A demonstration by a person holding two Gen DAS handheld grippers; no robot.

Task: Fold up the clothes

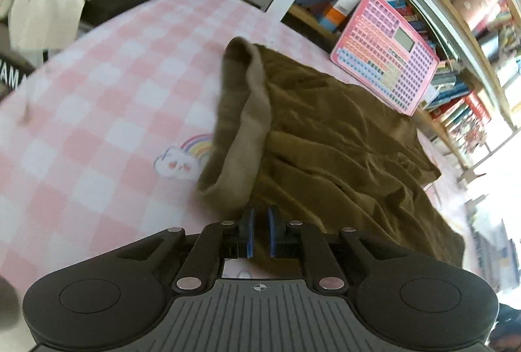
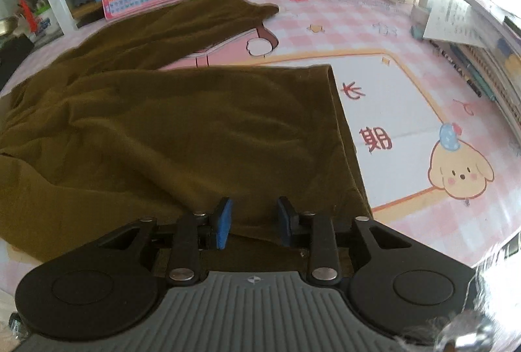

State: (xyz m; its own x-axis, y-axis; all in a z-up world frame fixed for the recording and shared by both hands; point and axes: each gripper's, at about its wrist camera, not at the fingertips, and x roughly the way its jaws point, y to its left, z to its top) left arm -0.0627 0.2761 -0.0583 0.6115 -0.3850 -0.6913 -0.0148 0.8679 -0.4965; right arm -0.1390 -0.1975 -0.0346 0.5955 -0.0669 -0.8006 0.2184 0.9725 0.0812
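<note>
Low in both frames, we are risking a lopsided fold: left gripper [image 1: 259, 231] is pinching the brown garment [image 1: 325, 137], right gripper [image 2: 254, 218] spread wide above it
</note>
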